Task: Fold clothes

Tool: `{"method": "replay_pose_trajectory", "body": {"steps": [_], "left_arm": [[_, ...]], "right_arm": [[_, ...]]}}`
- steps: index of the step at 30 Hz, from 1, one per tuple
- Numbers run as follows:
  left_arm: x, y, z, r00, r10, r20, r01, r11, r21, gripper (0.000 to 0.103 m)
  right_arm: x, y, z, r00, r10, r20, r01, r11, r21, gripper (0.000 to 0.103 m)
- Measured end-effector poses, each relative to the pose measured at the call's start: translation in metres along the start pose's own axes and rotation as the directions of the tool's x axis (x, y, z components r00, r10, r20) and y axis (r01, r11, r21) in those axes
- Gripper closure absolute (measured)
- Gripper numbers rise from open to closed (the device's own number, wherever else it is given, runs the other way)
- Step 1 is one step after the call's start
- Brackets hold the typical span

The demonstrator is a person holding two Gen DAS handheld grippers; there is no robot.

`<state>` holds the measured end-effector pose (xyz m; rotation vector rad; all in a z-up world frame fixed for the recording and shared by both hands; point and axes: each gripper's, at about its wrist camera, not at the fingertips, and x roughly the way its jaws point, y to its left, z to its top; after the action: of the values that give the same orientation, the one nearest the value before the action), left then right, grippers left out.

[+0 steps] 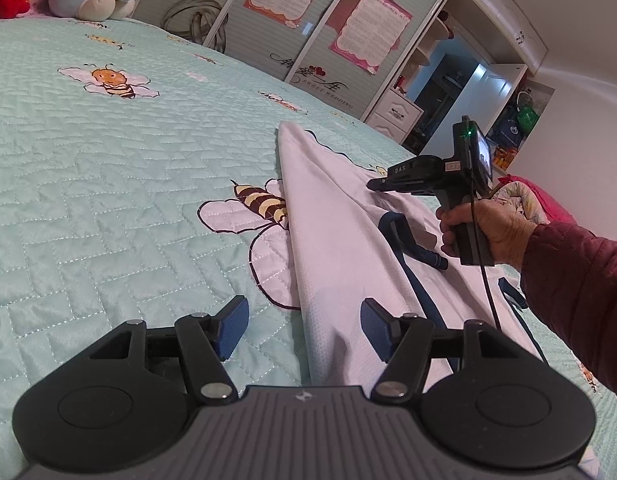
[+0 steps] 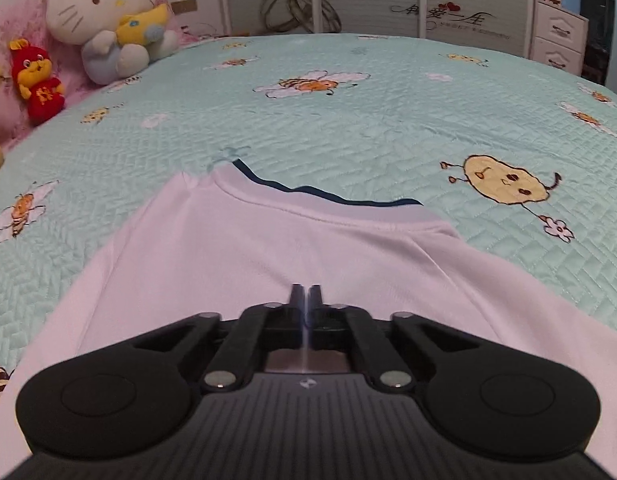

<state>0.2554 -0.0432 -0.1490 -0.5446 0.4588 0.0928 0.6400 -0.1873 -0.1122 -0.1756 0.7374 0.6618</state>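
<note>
Lying on the quilted mint-green bedspread with bee prints (image 1: 108, 184), the white knit shirt with navy trim (image 1: 336, 240) is partly folded, with one long crease running away from the left wrist camera. The left gripper (image 1: 304, 330) hangs just above the near end of that crease, its blue-padded fingers (image 1: 232, 326) spread wide on either side of the cloth and holding nothing. The near hem of the shirt is hidden under the gripper body.

Only the left view shows the right gripper (image 1: 374, 184) from outside: a black pistol-grip tool with a green light, held in the person's right hand (image 1: 484, 232), its nose down at the shirt near the navy collar. Its fingertips are too dark there to separate.

The right wrist view settles this: the right gripper (image 2: 306, 294) has its fingers pressed together, a thin strip of white shirt (image 2: 268, 252) pinched between them. This view alone shows the navy-edged hem (image 2: 328, 196) and the white plush cat toy (image 2: 104, 16) at the headboard.
</note>
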Motion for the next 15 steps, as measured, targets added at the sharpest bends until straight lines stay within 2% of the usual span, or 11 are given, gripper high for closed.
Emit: {"method": "replay_pose_trajectory", "body": {"steps": [3,7,9,10,11,13,15], "left_arm": [[0.0,0.001,0.0,1.0,-0.002,0.0,0.002,1.0,-0.004,0.037],[0.001,0.002,0.001,1.0,-0.003,-0.001,0.002,1.0,-0.004,0.037],[0.002,0.001,0.001,1.0,-0.002,-0.001,0.002,1.0,-0.003,0.037],[0.001,0.001,0.001,1.0,-0.003,-0.001,0.003,1.0,-0.004,0.037],[0.001,0.002,0.001,1.0,-0.003,-0.001,0.003,1.0,-0.005,0.037],[0.001,0.003,0.001,1.0,-0.006,0.0,0.006,1.0,-0.008,0.037],[0.001,0.003,0.001,1.0,-0.008,0.0,0.008,1.0,-0.011,0.037]], "right_arm": [[-0.009,0.0,-0.002,0.997,-0.077,0.007,0.076,0.995,0.058,0.103],[-0.01,0.003,-0.003,0.996,-0.091,0.012,0.09,0.991,0.099,0.101],[-0.015,0.01,0.001,0.994,-0.091,0.059,0.085,0.991,0.108,0.096],[-0.018,0.015,0.003,0.992,-0.081,0.094,0.07,0.991,0.113,0.084],[-0.021,0.02,0.006,0.989,-0.071,0.128,0.056,0.992,0.117,0.079],[-0.016,0.033,0.014,0.989,0.034,0.143,-0.053,0.989,0.138,0.077],[0.0,0.045,0.021,0.981,0.151,0.125,-0.174,0.965,0.194,0.077]]}}
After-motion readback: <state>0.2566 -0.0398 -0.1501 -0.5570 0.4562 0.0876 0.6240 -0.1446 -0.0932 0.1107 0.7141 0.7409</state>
